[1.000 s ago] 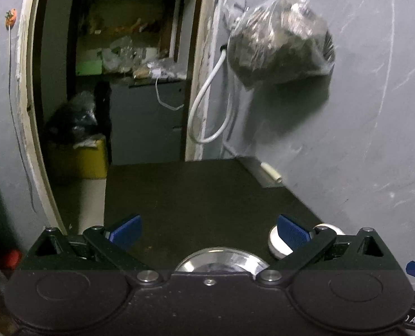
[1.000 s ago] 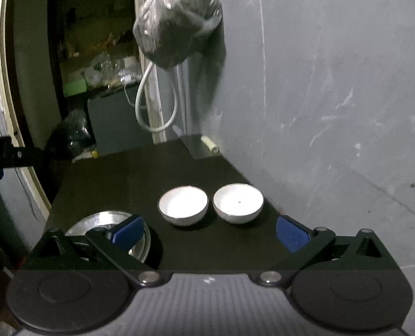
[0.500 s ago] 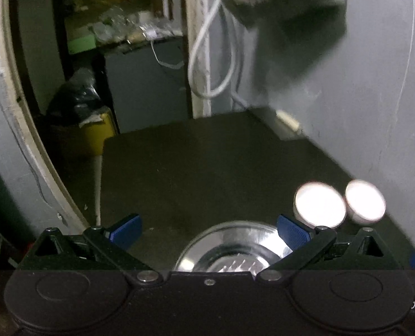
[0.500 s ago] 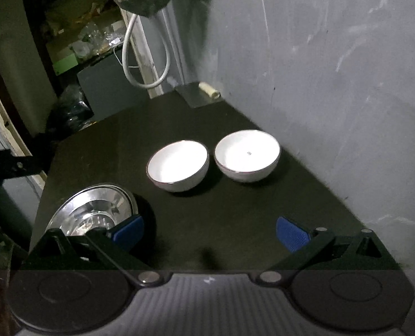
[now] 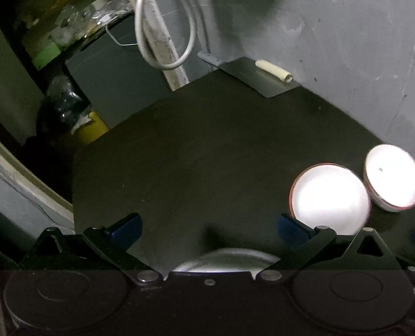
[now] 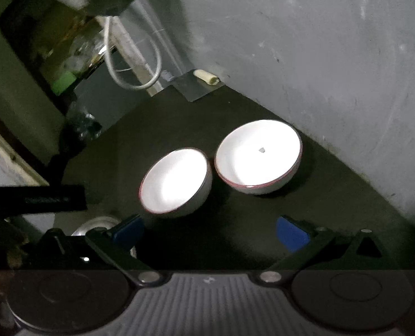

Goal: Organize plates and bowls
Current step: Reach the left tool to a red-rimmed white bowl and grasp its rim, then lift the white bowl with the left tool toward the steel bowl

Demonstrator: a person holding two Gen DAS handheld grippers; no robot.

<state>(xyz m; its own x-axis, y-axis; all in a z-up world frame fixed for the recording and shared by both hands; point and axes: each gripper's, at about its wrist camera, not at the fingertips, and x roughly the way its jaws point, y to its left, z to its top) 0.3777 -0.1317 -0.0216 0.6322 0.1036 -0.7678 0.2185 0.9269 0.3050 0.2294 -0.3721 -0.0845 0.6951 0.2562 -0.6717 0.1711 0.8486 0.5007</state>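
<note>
While the left gripper [image 5: 208,225] gapes wide and empty over a steel plate [image 5: 225,260] on the dark surface [image 5: 207,145], only the right view shows the right gripper [image 6: 210,231], equally wide and empty, facing two white bowls [image 6: 175,180] [image 6: 259,156] nearly touching.

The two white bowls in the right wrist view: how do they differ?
The bowl nearer the wall has a small dark speck in its middle; the bowl nearer the steel plate looks plain inside. The first sits beside the grey wall, the second nearer the table's middle, beside the right gripper's left finger. Both are upright, empty, dark-rimmed and much alike in size.
</note>
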